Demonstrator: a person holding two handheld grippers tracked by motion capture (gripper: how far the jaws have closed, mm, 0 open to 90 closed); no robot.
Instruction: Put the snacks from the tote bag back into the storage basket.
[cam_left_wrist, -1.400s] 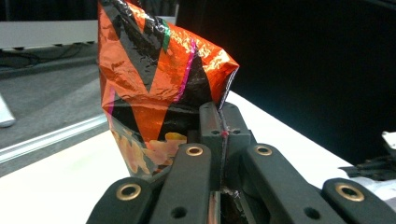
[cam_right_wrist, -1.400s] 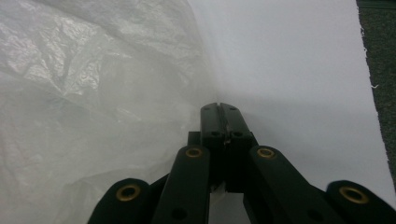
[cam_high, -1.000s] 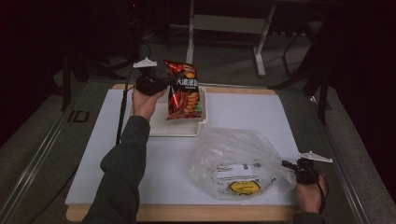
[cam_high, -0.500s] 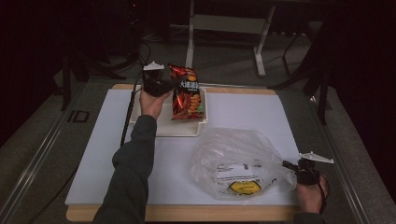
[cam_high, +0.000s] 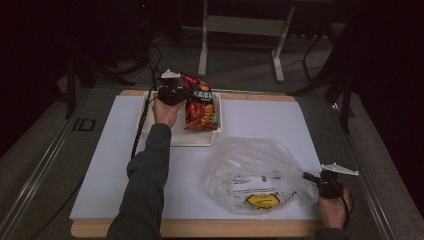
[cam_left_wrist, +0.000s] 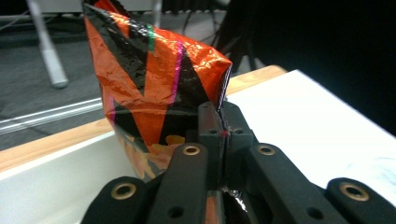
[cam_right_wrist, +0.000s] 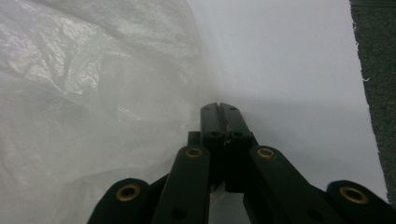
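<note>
Your left gripper (cam_high: 186, 93) is clamped on the edge of the crinkly orange-and-black foil snack bag (cam_left_wrist: 156, 88), which stands over the shallow white tray (cam_high: 197, 137) at the far left of the white table sheet (cam_high: 260, 117). Your right gripper (cam_right_wrist: 219, 108) is pinched together on the near-right edge of the large clear crumpled plastic bag (cam_high: 255, 172), which lies on the sheet at the near right.

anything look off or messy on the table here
Nothing spilled or damaged. The snack bag is tipped up by its edge in the left gripper over the white tray; the crumpled plastic bag is pinched by the right gripper.
</note>
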